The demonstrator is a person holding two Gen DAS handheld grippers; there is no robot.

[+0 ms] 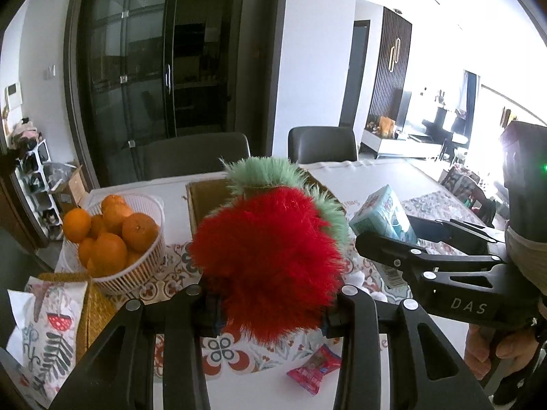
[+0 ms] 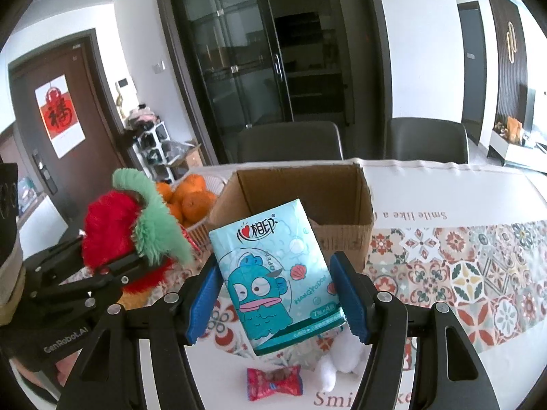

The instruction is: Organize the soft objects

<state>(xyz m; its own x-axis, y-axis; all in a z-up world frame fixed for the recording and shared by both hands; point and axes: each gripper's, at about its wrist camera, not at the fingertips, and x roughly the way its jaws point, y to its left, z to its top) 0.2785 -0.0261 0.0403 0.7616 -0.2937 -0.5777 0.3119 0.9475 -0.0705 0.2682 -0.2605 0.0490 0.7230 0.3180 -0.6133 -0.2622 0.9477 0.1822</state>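
My left gripper is shut on a fluffy red plush strawberry with green leaves, held above the table in front of the cardboard box. The plush also shows in the right wrist view. My right gripper is shut on a teal tissue pack with a cartoon fish, held just in front of the open cardboard box. The tissue pack shows in the left wrist view too, with the right gripper beside the plush.
A white basket of oranges stands left of the box. A printed bag and a woven item lie at the near left. A red candy wrapper and a white plush lie on the patterned table runner. Two chairs stand behind the table.
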